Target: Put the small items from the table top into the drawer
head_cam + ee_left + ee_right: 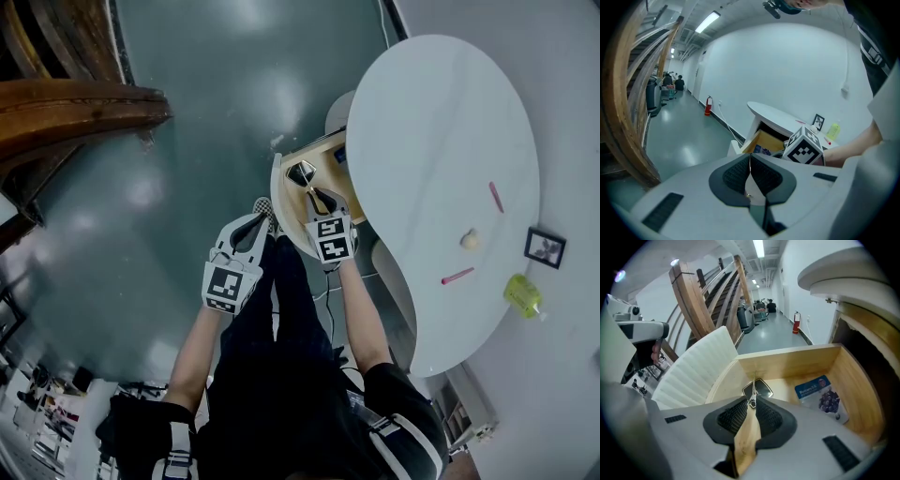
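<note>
My right gripper (752, 404) is shut on the wooden handle (747, 437) of a small tool. Its black, diamond-shaped head (757, 388) hangs inside the open wooden drawer (787, 359), just above the floor. In the head view this gripper (314, 202) points down into the drawer (323, 150) under the white table (441, 141). My left gripper (258, 220) hovers to the left of the drawer, shut with nothing between its pads (750, 176). On the table lie two pink sticks (495, 196) (457, 276) and a small cream lump (470, 240).
A blue printed packet (820, 397) lies on the drawer floor at the right. The drawer's white ribbed front (693, 371) stands at the left. A small picture frame (545, 247) and a yellow-green bottle (522, 294) sit at the table's far edge by the wall. Wooden stairs (66, 103) rise at the left.
</note>
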Demonstrator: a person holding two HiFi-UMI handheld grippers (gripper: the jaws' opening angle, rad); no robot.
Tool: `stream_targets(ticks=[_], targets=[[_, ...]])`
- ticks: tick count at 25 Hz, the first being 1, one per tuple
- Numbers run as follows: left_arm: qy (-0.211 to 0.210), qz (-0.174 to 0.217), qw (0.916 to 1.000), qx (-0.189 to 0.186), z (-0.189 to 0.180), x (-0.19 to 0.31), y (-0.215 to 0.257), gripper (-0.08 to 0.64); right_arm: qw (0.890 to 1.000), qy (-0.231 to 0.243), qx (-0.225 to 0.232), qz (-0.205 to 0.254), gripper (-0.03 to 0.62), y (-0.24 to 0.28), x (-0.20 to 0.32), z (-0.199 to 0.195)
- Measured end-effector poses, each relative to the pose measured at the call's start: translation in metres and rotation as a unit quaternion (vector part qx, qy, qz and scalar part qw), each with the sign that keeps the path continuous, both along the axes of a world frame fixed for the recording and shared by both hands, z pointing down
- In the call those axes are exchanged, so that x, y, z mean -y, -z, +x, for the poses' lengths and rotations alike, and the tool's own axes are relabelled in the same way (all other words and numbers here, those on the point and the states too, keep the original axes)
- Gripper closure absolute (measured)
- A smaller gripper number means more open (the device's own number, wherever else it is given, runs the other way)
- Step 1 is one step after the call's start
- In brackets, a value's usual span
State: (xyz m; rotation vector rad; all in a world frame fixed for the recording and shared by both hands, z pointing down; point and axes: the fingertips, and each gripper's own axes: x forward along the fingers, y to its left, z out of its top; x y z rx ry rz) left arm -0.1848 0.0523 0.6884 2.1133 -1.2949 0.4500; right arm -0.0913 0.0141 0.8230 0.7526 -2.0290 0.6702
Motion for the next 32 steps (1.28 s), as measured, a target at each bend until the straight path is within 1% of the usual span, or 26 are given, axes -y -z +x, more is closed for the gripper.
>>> stream_targets(ticks=[9,12,17,18,21,22,28,32], targets=[[0.004,-0.003,1.0,-0.002,-0.003,0.0,0.001,0.54,0.999,0.005,-0.025,-0.021,0.517,-0.026,0.002,-0.003],[0.006,-0.004,1.0,0.0,-0.005,-0.001,-0.001,0.54,1.0,0.005,-0.022,-0.018,0.517,-0.026,0.005,-0.004],[0.003,-0.003,1.0,0.0,-0.005,-0.002,0.0,0.54,0.999,-0.003,-0.022,-0.028,0.517,-0.026,0.003,-0.004],[0.003,-0.005,1.0,0.001,-0.006,-0.003,-0.001,0.54,0.999,-0.004,-0.02,-0.029,0.51,-0.026,0.003,-0.005],[0.001,-0.012,0.9999,0.004,-0.006,-0.005,-0.004,0.54,0.999,0.002,-0.011,-0.031,0.435,-0.025,0.001,-0.008],[0.001,-0.013,0.9999,0.004,-0.006,-0.005,-0.004,0.54,0.999,0.003,-0.01,-0.031,0.428,-0.024,0.0,-0.009],[0.0,-0.002,1.0,0.001,-0.005,-0.003,0.004,0.54,1.0,0.001,-0.005,-0.029,0.423,-0.017,0.0,-0.01],[-0.002,0.0,1.0,0.003,-0.005,-0.003,0.011,0.54,1.0,-0.005,-0.004,-0.018,0.423,-0.005,0.004,-0.01]])
